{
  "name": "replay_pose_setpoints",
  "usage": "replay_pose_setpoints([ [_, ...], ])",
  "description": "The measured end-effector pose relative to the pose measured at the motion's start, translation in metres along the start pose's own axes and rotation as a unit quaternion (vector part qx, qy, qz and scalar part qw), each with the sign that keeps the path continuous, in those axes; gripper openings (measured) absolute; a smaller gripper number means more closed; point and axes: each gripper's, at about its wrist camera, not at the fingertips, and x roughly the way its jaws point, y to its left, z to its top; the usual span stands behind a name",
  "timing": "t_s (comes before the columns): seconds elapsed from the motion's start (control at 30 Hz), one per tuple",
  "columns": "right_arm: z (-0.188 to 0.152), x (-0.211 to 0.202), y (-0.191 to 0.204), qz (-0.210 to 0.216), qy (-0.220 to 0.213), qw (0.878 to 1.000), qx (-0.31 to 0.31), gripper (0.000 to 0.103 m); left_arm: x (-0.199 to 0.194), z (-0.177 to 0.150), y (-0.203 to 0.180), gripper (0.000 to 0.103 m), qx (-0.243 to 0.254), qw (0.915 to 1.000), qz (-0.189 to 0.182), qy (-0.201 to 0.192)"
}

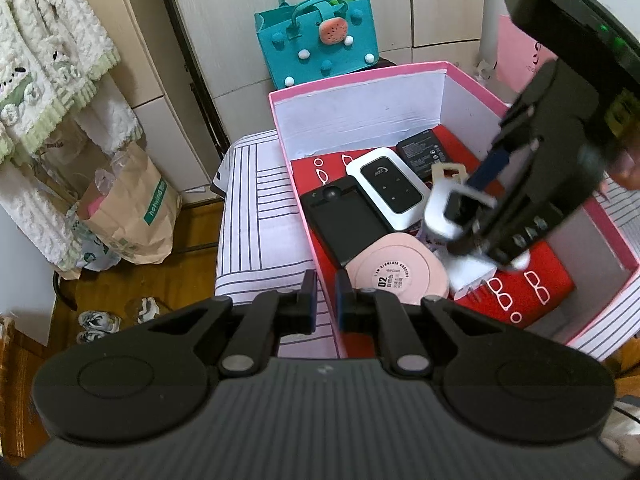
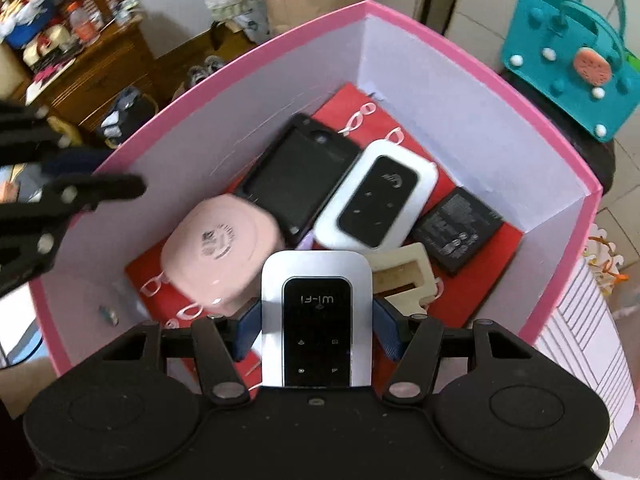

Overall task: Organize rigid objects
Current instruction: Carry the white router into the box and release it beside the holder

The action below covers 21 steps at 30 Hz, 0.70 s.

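A pink box with white inner walls holds a red card, a black phone case, a white Wi-Fi router, a pink round compact and a black battery. My right gripper is shut on a second white Wi-Fi router and holds it over the box; it also shows in the left wrist view. My left gripper is nearly closed and empty, at the box's near left wall.
A teal felt handbag stands behind the box. The box sits on a striped cloth. A paper bag and shoes are on the wooden floor at left. A cream plastic piece lies in the box.
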Motion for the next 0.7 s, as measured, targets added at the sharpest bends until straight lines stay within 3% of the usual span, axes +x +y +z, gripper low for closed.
replay_pose_setpoints([
  [0.1,0.002,0.001,0.002,-0.081,-0.022,0.996,-0.031,0.065,0.000,-0.001,0.000,0.008,0.001,1.0000,-0.001,-0.001],
  [0.2,0.003,0.000,-0.002,-0.067,-0.021,0.997,-0.022,0.064,0.000,0.000,0.000,0.008,0.000,1.0000,-0.003,-0.001],
  [0.37,-0.007,-0.002,0.013,-0.059,0.002,0.995,-0.076,0.064,-0.001,0.000,0.000,0.008,0.002,1.0000,-0.004,0.000],
  [0.47,-0.015,-0.012,0.019,-0.038,-0.009,0.996,-0.086,0.064,0.000,0.000,-0.001,0.008,0.005,1.0000,-0.003,-0.001],
  [0.53,-0.021,-0.027,0.018,-0.023,-0.032,0.997,-0.073,0.064,-0.001,0.000,-0.001,0.008,0.005,1.0000,-0.002,-0.002],
  [0.7,-0.049,-0.086,0.004,-0.010,-0.136,0.990,-0.018,0.065,-0.001,-0.001,-0.002,0.008,0.008,1.0000,-0.001,-0.005],
])
